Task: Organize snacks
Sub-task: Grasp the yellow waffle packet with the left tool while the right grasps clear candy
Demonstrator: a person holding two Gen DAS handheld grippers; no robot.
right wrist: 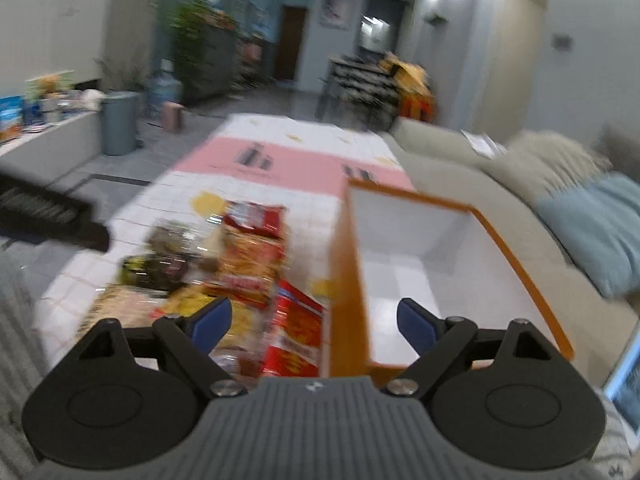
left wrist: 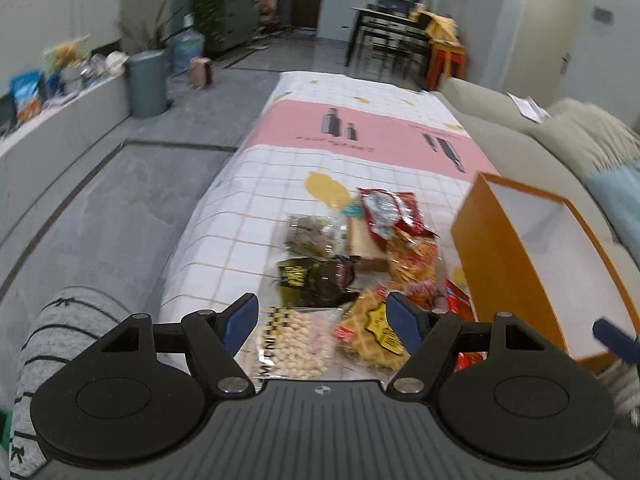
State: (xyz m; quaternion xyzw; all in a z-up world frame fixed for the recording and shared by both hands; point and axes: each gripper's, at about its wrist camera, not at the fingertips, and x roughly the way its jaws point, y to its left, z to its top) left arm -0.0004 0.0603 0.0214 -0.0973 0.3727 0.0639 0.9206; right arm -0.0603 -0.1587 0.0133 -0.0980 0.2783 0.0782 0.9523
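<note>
both fingers (left wrist: 322,320) (right wrist: 316,320) spread wide, empty; snacks (left wrist: 360,264) lie beyond them.

Hardly any print could be read.

Black capitals, seemingly "MINI", ran up the left edge of the clear bag of pale round puffs (left wrist: 295,338) at the near end of the counter. Dark lettering under the bottle drawings on the pink band of the checked tablecloth (left wrist: 360,136) stayed too blurred to read. The red snack packets (right wrist: 294,334) also carried print, smeared by motion in the right wrist view.
</note>
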